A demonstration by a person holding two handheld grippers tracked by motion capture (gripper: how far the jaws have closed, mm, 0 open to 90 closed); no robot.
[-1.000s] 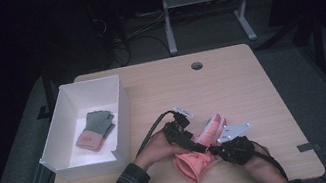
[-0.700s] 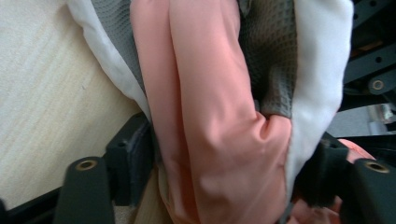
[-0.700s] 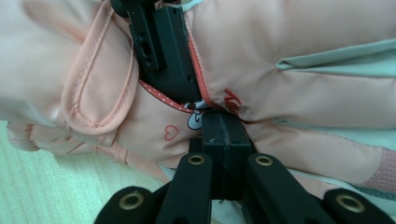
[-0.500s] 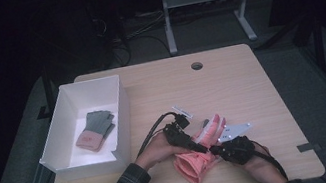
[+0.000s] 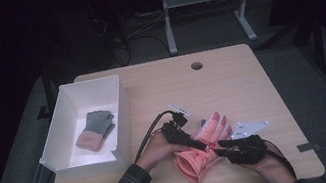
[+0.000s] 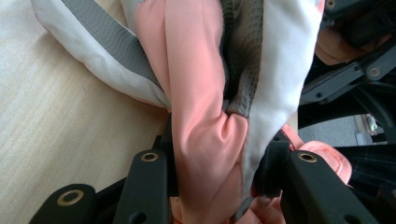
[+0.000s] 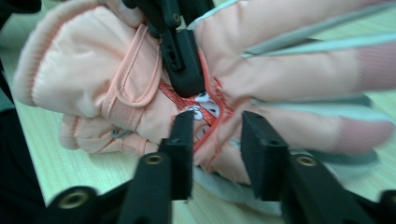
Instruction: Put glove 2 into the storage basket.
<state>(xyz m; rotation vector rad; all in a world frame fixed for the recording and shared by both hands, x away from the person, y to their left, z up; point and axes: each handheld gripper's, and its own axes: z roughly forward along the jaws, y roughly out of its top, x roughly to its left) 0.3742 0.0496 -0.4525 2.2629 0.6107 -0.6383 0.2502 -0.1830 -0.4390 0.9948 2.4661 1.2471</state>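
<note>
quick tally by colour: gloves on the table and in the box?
Pink gloves, gripped together on the table: 2
Grey glove with pink cuff, in the white box: 1 seen
Total: 3 gloves

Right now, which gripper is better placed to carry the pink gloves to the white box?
Left. The left gripper is shut on the pink gloves and lies nearer the white box than the right gripper.

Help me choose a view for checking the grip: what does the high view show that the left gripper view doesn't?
High view: the white box holding a grey-and-pink glove, plus the right gripper at the pink gloves on the table. Left gripper view: the left gripper with its jaws pinching pink and grey-white fabric. Shared: the pink gloves and the table.
</note>
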